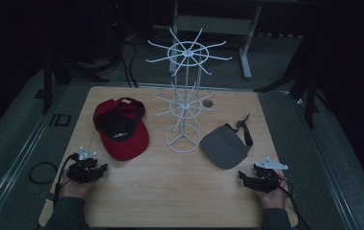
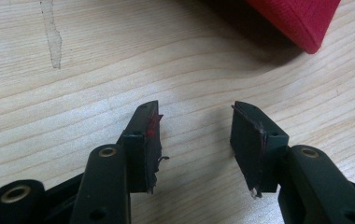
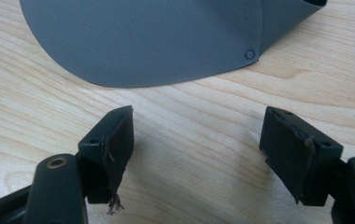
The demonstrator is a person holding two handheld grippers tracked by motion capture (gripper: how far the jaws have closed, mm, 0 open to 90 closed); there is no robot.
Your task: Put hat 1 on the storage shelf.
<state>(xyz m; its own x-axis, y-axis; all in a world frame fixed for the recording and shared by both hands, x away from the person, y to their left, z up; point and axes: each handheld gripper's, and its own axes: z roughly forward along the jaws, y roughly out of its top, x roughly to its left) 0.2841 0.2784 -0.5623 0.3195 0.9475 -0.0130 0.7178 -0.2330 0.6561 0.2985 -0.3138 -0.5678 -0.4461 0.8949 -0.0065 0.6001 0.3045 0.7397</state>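
A red cap (image 1: 121,128) with a black inside lies on the left half of the wooden table (image 1: 170,187); its brim corner (image 2: 297,18) pokes in at the top of the left gripper view. A grey visor (image 1: 225,146) with a black strap lies on the right half, and its brim (image 3: 157,42) lies just beyond the right gripper's jaws. Between the two stands a white wire rack (image 1: 186,96) with two tiers of hooks. My left gripper (image 1: 98,170) rests open near the table's front left, below the red cap. My right gripper (image 1: 244,178) rests open at the front right, just below the visor. Nothing is between either pair of jaws.
A small round hole (image 1: 208,103) sits in the tabletop behind the rack. A cable loop (image 1: 41,172) lies on the floor to the left. Dark stands and a table frame (image 1: 244,43) stand behind the table. Bare wood stretches between the two grippers.
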